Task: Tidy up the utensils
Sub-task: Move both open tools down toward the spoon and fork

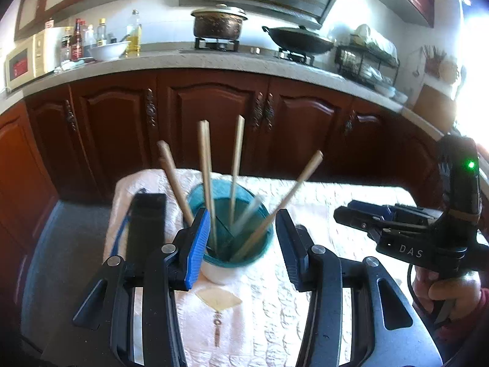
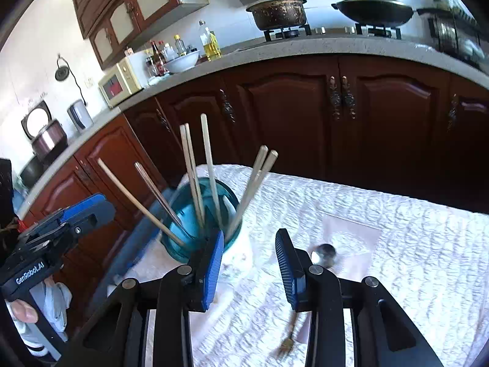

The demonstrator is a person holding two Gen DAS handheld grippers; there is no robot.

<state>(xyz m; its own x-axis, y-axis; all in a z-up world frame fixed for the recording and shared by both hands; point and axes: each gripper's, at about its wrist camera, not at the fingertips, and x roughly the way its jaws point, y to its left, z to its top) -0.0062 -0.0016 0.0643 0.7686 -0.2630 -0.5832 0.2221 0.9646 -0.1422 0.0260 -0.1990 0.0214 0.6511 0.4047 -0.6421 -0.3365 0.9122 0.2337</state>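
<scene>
A teal-rimmed white cup (image 1: 227, 244) stands on the white quilted cloth and holds several chopsticks (image 1: 206, 180) that lean outward. My left gripper (image 1: 243, 241) is open, its jaws on either side of the cup. My right gripper (image 2: 249, 260) is open and empty, just right of the cup (image 2: 201, 223). A metal spoon (image 2: 324, 252) lies on the cloth beyond its right finger, and a small fork (image 2: 287, 341) lies below between the jaws. The right gripper also shows in the left wrist view (image 1: 366, 217), to the right of the cup.
The cloth-covered table (image 2: 397, 244) stands before dark wood cabinets (image 1: 214, 116) and a counter with a pot (image 1: 218, 23), a wok (image 1: 298, 38), bottles and a microwave (image 1: 27, 61). A black flat object (image 1: 146, 223) lies left of the cup.
</scene>
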